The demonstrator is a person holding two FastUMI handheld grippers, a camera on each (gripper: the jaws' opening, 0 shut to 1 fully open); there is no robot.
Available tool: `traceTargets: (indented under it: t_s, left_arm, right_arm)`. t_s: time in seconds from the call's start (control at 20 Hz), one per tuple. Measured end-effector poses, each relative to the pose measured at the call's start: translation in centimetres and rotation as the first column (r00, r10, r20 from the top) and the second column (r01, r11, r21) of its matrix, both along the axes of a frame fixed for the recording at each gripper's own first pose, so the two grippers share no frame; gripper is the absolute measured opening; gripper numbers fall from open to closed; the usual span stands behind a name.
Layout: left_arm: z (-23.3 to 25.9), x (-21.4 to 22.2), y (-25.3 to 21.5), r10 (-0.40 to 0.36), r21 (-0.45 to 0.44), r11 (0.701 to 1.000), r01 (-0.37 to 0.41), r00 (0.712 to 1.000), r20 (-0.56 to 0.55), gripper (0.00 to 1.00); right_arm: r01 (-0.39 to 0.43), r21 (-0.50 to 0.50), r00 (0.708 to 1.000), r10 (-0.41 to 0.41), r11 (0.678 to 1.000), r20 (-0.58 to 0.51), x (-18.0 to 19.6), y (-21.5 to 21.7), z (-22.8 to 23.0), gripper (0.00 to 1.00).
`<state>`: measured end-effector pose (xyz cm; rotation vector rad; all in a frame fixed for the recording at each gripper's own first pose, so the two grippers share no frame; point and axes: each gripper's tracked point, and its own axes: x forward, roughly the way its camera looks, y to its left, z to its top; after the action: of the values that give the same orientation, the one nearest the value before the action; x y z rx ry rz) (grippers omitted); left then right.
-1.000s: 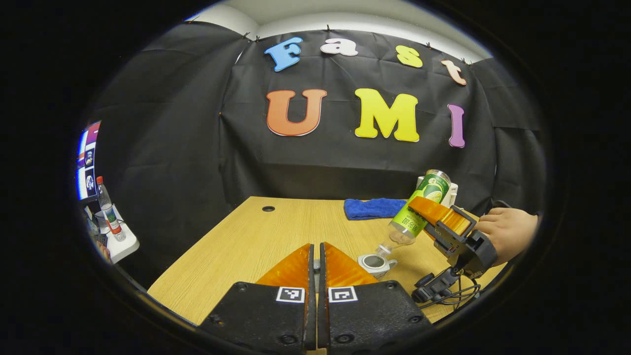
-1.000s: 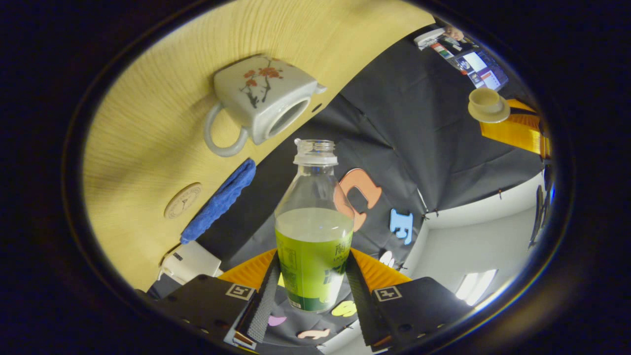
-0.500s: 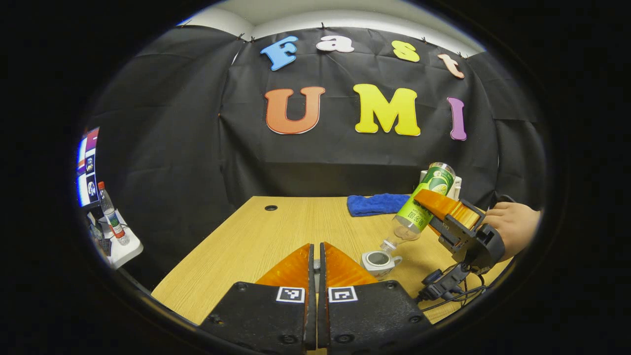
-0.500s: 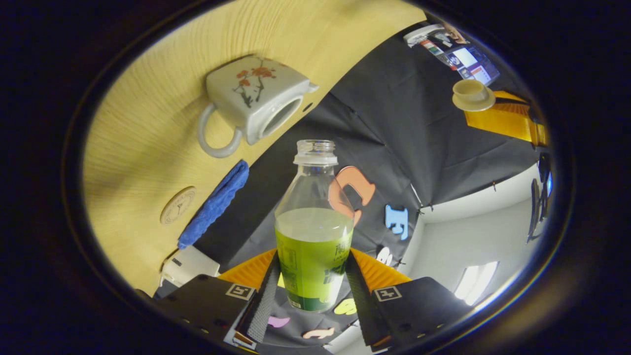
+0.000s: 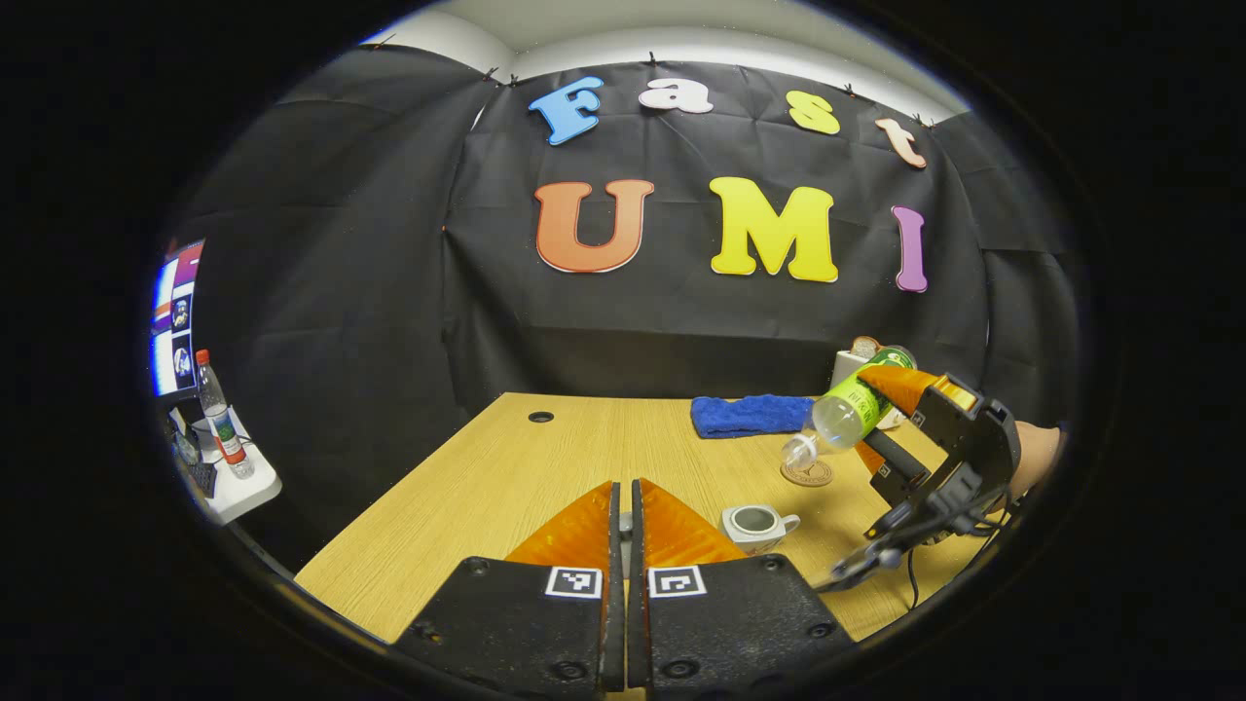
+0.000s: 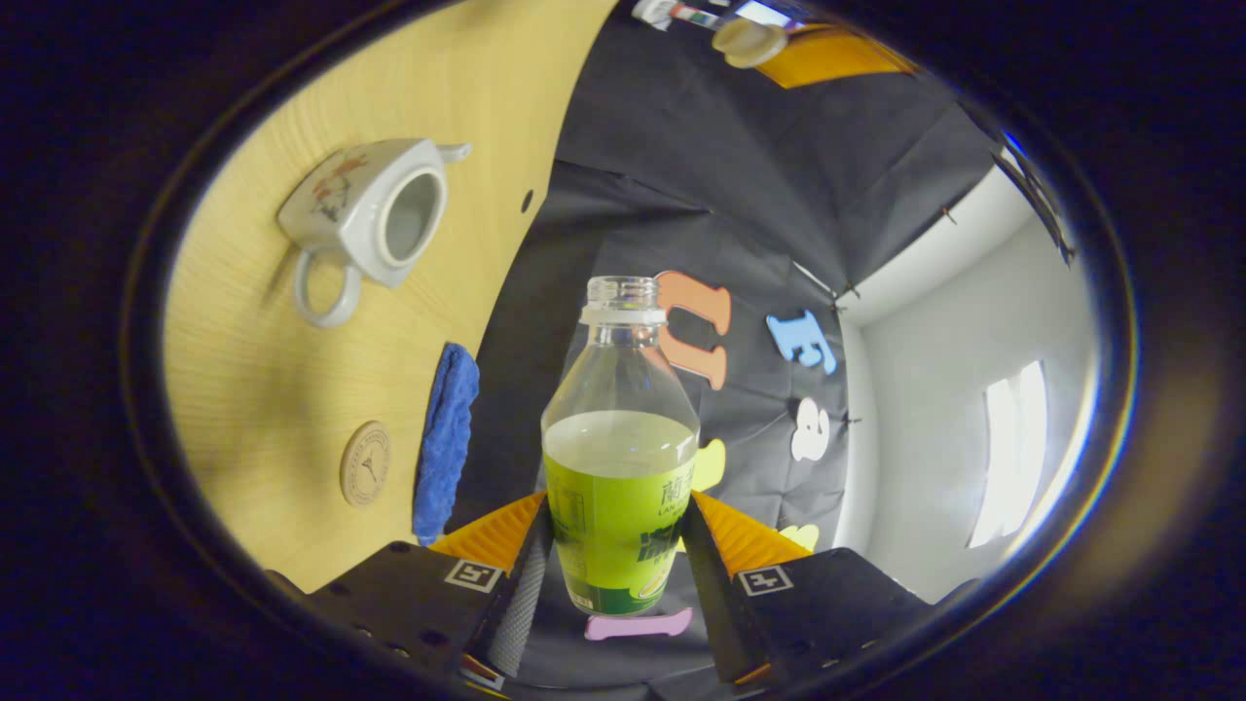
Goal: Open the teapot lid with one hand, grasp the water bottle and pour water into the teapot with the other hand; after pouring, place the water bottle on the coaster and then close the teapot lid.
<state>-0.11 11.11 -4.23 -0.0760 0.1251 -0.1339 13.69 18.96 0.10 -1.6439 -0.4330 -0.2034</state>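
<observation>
The wooden table (image 5: 545, 467) carries everything, and the teapot (image 5: 757, 526) serves as the landmark; it stands open-mouthed near the table's front edge. Half a second ago the water bottle (image 6: 620, 467) hung tilted with its neck right over the teapot's mouth; now it has swung up and back, neck pointing away from the pot, so pouring looks finished and the carry toward the coaster (image 5: 806, 474) is the step in hand. The right gripper (image 6: 616, 545) clenches the bottle's labelled body between both fingers; liquid sits partway up inside. The left gripper (image 5: 625, 521), in its own view, has its fingers pressed almost together; in the right gripper view a pale teapot lid (image 6: 748, 41) sits at its fingers, so it likely clamps that lid, which awaits replacing. Behind the teapot lies the round coaster, bare; further back a blue cloth (image 5: 751, 414) and a white box (image 5: 845, 365) against the black cloth wall; far left of the teapot, a side shelf holds another bottle (image 5: 216, 414).
</observation>
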Motion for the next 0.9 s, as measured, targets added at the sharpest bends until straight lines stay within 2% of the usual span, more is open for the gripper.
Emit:
traceTargets:
  t_s: [0.1,0.15,0.2,0.3,0.35,0.45,0.55,0.6,0.65,0.7,0.9]
  left_arm:
    - [-0.2,0.1,-0.1,0.0,-0.004,1.0,0.0,1.0,-0.01,0.04]
    - [-0.4,0.2,-0.3,-0.003,-0.004,1.0,0.003,1.0,-0.013,0.04]
    - [-0.4,0.3,-0.3,-0.003,-0.003,1.0,0.003,1.0,-0.014,0.04]
    - [-0.4,0.2,-0.4,-0.004,-0.002,1.0,0.004,1.0,-0.016,0.04]
    - [-0.4,0.1,-0.6,-0.008,-0.002,1.0,0.008,1.0,-0.016,0.04]
    - [-0.4,0.2,-0.8,-0.011,0.0,1.0,0.011,1.0,-0.012,0.04]
    - [0.1,0.3,-0.8,-0.001,-0.007,1.0,0.001,1.0,0.002,0.04]
    - [0.3,0.3,-0.5,0.01,-0.014,1.0,-0.01,1.0,0.01,0.04]
    - [0.5,0.2,-0.7,0.009,-0.018,1.0,-0.009,1.0,0.015,0.04]
    - [0.4,0.2,-1.0,0.004,-0.016,1.0,-0.004,1.0,0.018,0.04]
    - [0.1,0.5,-0.9,0.007,-0.005,1.0,-0.006,1.0,0.009,0.04]
  right_arm:
    - [-0.013,0.148,0.998,0.021,0.989,-0.056,0.2,-0.8,0.3,0.72]
    - [-0.022,0.225,0.995,0.043,0.974,-0.086,0.4,-1.1,0.4,0.76]
    - [-0.031,0.318,0.99,0.073,0.948,-0.123,0.6,-1.1,0.3,0.75]
    - [-0.02,0.471,0.973,0.126,0.882,-0.194,1.6,-1.5,-0.1,0.72]
    - [-0.008,0.549,0.963,0.155,0.836,-0.222,1.9,-1.7,-0.3,0.76]
    - [0.02,0.673,0.943,0.211,0.739,-0.259,2.7,-2.3,-0.5,0.75]
    - [0.065,0.799,0.915,0.283,0.597,-0.286,4.2,-3.1,-0.6,0.72]
    - [0.076,0.849,0.902,0.326,0.523,-0.282,4.5,-3.6,-0.6,0.76]
    - [0.08,0.9,0.893,0.371,0.429,-0.257,4.9,-4.3,-0.2,0.73]
    - [0.085,0.932,0.882,0.408,0.353,-0.236,4.9,-4.6,0.2,0.72]
    - [0.105,0.99,0.838,0.527,0.098,-0.141,6.0,-5.2,0.3,0.72]
